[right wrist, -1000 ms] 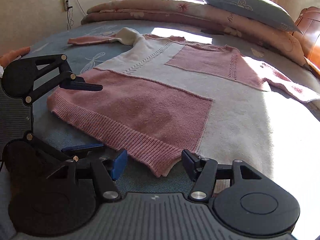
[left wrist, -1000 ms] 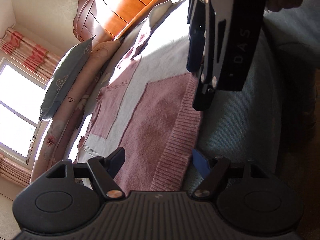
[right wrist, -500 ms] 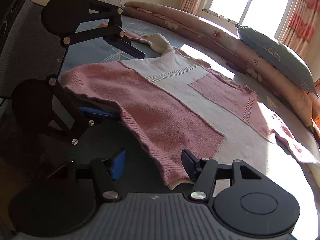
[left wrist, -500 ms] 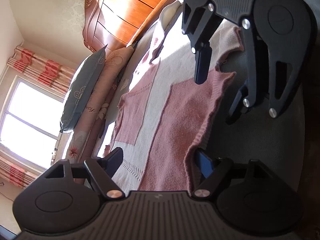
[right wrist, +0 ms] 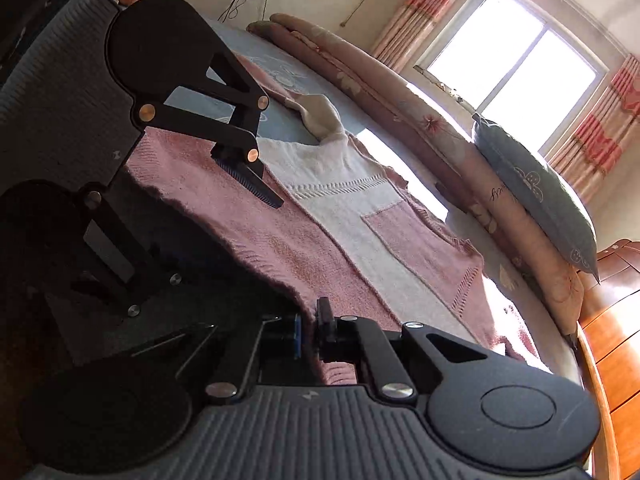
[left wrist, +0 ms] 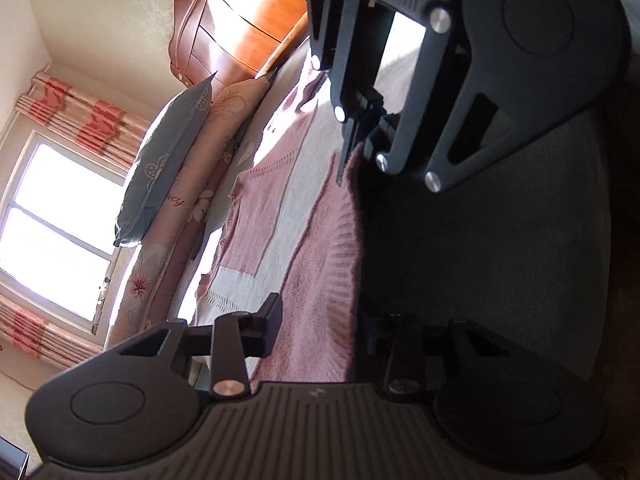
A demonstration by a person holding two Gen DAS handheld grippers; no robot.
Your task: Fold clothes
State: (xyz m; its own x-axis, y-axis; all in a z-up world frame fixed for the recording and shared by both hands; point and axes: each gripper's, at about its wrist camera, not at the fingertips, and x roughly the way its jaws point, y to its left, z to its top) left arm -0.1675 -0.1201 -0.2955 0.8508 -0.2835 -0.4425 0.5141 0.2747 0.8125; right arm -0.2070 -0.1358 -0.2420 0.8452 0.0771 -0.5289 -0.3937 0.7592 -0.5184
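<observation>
Pink-and-white sweater [right wrist: 360, 216] spread flat on the bed [right wrist: 280, 120], hem lifted off the near edge at both corners. Right gripper [right wrist: 308, 332] pressed together on the hem's right corner, pink knit pinched between its pads. Left gripper [left wrist: 320, 320] with jaws still fairly spread around the hem's left corner, ribbed edge lying between them; firm grip impossible to tell. Rolled quilt [right wrist: 420, 120] and blue pillow [right wrist: 536, 196] along the far side, below the window [right wrist: 512, 68]; wooden headboard [left wrist: 240, 20] at one end.
</observation>
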